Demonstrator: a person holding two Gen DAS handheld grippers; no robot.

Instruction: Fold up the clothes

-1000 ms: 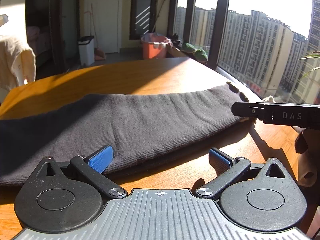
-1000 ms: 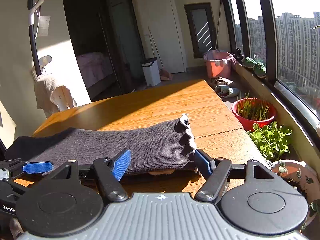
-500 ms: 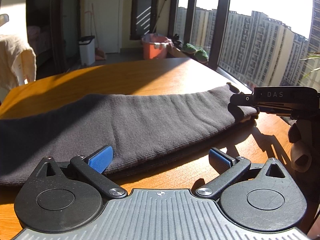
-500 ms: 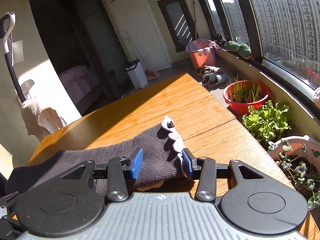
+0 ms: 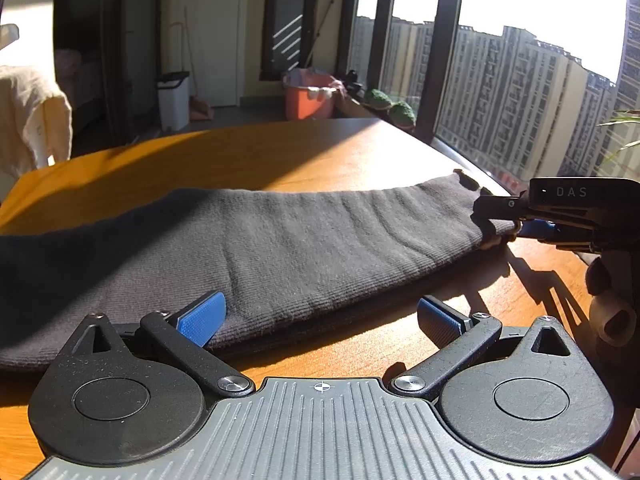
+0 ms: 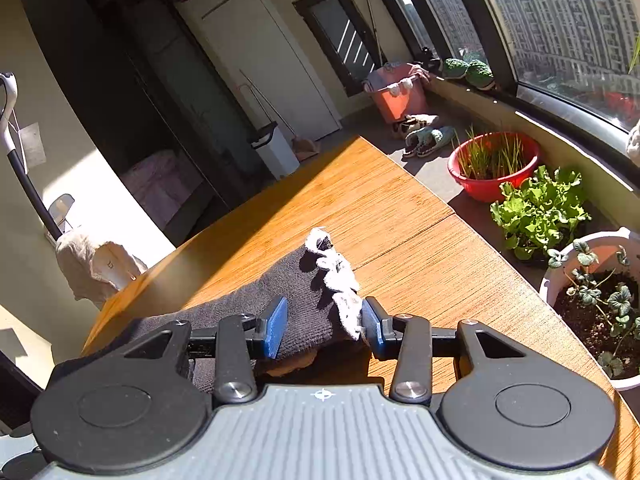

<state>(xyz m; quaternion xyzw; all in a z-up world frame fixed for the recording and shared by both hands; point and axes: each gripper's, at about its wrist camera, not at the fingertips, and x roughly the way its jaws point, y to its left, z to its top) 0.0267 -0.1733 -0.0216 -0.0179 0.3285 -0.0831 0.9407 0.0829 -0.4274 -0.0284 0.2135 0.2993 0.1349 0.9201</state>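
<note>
Dark garment (image 5: 280, 248) lies flat; our right gripper (image 6: 322, 326) pinches its frilled end, our left gripper (image 5: 320, 316) gapes empty; next we judge a fold-over.

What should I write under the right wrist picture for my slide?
Right gripper closing around the dark garment end on a sunny wooden table.

Hard sunlight enters through the windows (image 5: 520, 92) to the right of both grippers, blowing the sky out to white. The wooden table (image 6: 392, 216) glows orange where lit, crossed by sharp dark shadows. Both views are crisp, with strong fisheye bending toward the edges.
</note>
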